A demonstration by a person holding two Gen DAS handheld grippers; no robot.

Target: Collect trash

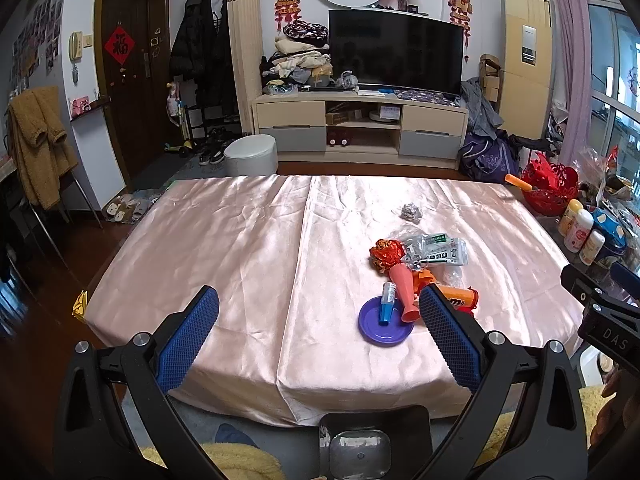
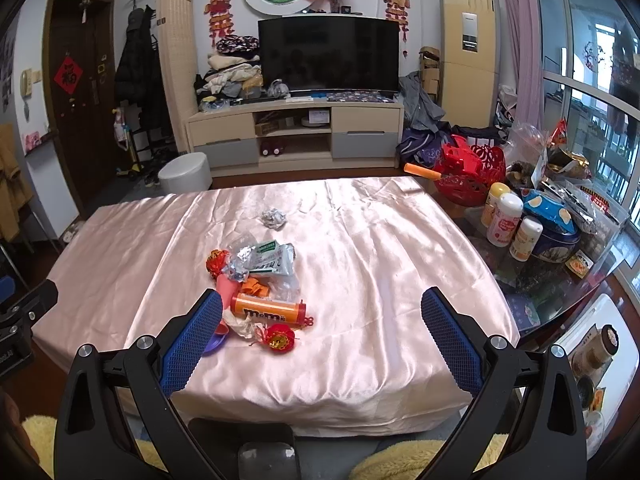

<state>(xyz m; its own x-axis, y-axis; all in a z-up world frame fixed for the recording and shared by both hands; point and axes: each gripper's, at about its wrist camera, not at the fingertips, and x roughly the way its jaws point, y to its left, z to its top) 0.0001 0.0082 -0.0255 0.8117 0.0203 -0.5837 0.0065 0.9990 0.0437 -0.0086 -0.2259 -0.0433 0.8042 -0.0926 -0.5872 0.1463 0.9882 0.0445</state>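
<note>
Left wrist view: the left gripper (image 1: pixel 319 305) hangs above the near edge of a table under a pink satin cloth (image 1: pixel 224 248), its 2 blue-padded fingers (image 1: pixel 188 340) spread wide with nothing between them. The trash lies in 1 heap right of the table's middle: a purple plate (image 1: pixel 380 330) nearest the edge with a small blue-capped bottle (image 1: pixel 387 309) lying on it, a pink cone (image 1: pixel 407 294) whose wide end rests on the plate's rim, an orange tube (image 1: pixel 460 298), a red foil wrapper (image 1: pixel 385 255) and a clear packet with green print (image 1: pixel 440 251) too small to read. A crumpled silver foil ball (image 1: pixel 412 213) sits apart, farther back. At the right edge part of the other tool shows, lettered "DAS". In the right wrist view the right gripper (image 2: pixel 322 305) is likewise opened wide and empty, held over the near edge right of the heap. Here the tube (image 2: pixel 269 312) reads "m&m's", with a red ornament (image 2: pixel 280 338) just in front of it and a crumpled white tissue (image 2: pixel 242 324) touching its left end. On the bare table beside the cloth stand 3 white bottles (image 2: pixel 505 226), a blue tin (image 2: pixel 554 236) and a red basket (image 2: pixel 470 178). A TV (image 2: pixel 329 54) stands on a cabinet at the back wall, and the dark door (image 2: pixel 70 92) bears a red diamond with the character "福".
</note>
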